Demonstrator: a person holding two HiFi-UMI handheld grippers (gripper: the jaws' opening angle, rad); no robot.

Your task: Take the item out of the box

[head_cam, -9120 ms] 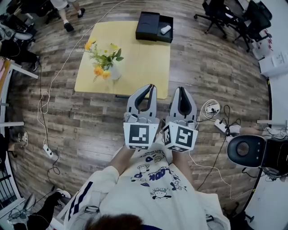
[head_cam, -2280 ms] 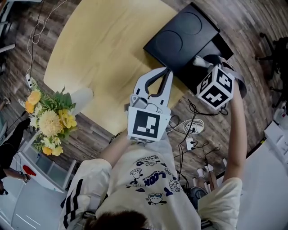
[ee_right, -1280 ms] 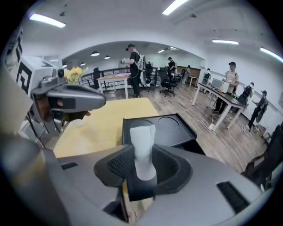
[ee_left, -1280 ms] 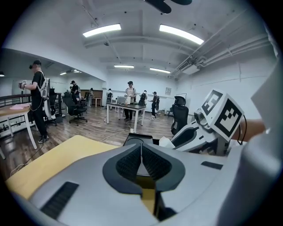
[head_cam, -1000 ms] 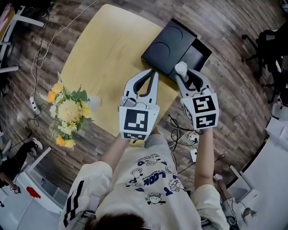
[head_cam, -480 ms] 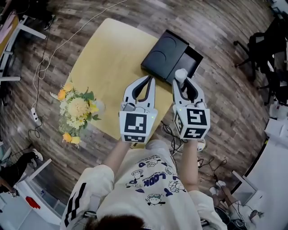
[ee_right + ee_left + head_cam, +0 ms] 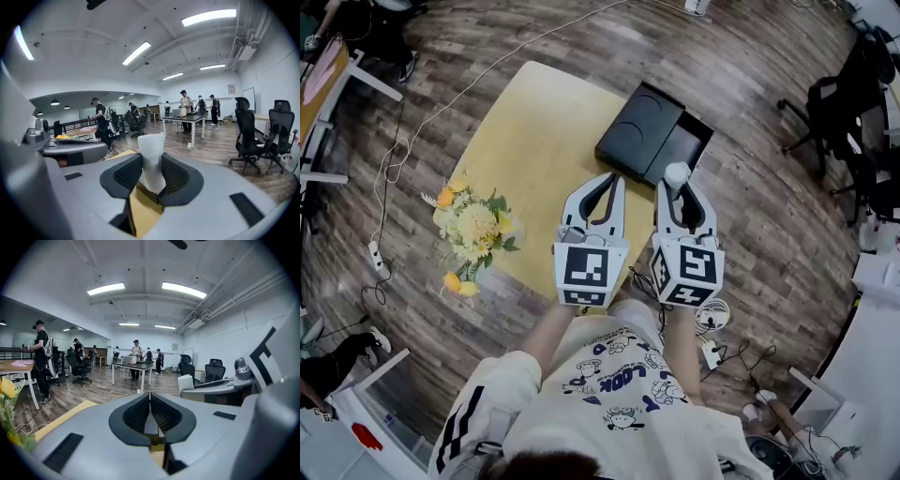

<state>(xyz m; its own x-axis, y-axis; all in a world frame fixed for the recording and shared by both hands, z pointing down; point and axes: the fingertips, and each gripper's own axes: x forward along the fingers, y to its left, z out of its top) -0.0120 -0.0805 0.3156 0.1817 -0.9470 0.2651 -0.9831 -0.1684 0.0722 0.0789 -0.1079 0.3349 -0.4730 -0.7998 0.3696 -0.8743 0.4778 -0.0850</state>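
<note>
Status: right gripper (image 7: 151, 169) is clamped on the white item (image 7: 151, 149), pads on its lower half, top end poking out past the tips. Left gripper (image 7: 150, 401) has its jaws pressed together with nothing in them, riding alongside.

Item location: out of the black box (image 7: 639, 131), up in the air in the right jaws. From the head view it sits over the near edge of the yellow table (image 7: 544, 159), just short of the box's open compartment (image 7: 686, 150). Both gripper views look level across the room, so the grippers are roughly horizontal.

My read: extraction looks essentially done, what's left is carry and set-down.

How to do it well:
- Hold squeeze constant. Grip covers only part of the item, which looks light and possibly soft, so extra force could deform or squirt it out.
- No wrist roll while moving; the item could pivot in the pads.
- Target bare tabletop, apart from the box and well away from the flowers (image 7: 476, 225).
- Bring it down until it touches, then release. No drop.
- Left gripper isn't needed; park it clear.
</note>
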